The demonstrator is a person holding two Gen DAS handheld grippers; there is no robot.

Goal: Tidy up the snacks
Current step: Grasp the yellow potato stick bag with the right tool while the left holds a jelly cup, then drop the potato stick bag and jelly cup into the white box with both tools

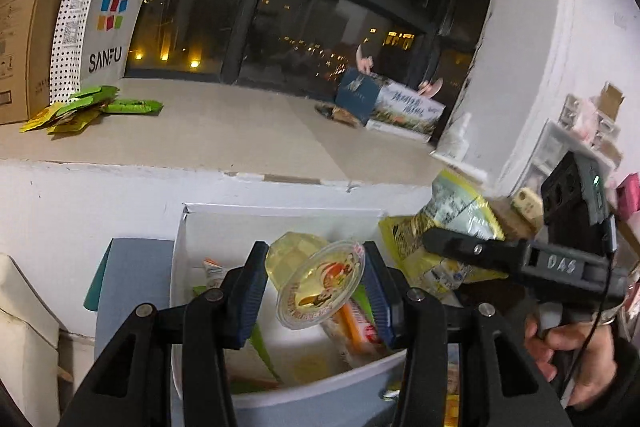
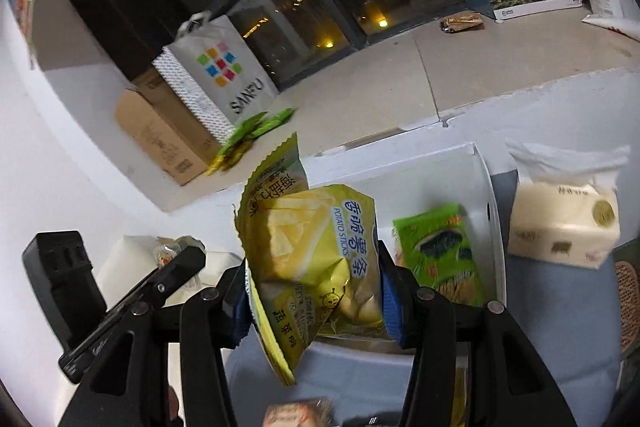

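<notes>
**Me:** Plastic, thin and clear, is what my left tool (image 1: 316,287) is clamped on: 1 jelly cup (image 1: 316,275), pinched across its body between the 2 blue pads (image 1: 251,291), foil lid tilted toward the camera, held above the white box (image 1: 280,213).

**You:** Will it handle roughly?

**Me:** I judge not. The wall looks smooth and probably slippery, and the cup likely has some weight from the jelly. Squeeze hard and the wall may buckle or the lid may peel. I would take it where I have it, on the body under the rim, so the flange can catch if it slides.

**You:** And the other side?

**Me:** My right tool (image 2: 316,295) is closed on 1 yellow potato sticks bag (image 2: 312,259), gripped at the puffed lower middle, with another yellow packet (image 2: 276,175) standing up behind it; whether that one is pinched too I cannot tell.

**You:** Fragile?

**Me:** Light, soft, air-filled, with crisp contents that would crush. A gentle hold on the pillow suffices. The bag hangs at the box's near left edge, beside a green seaweed packet (image 2: 440,251) lying inside.
</notes>
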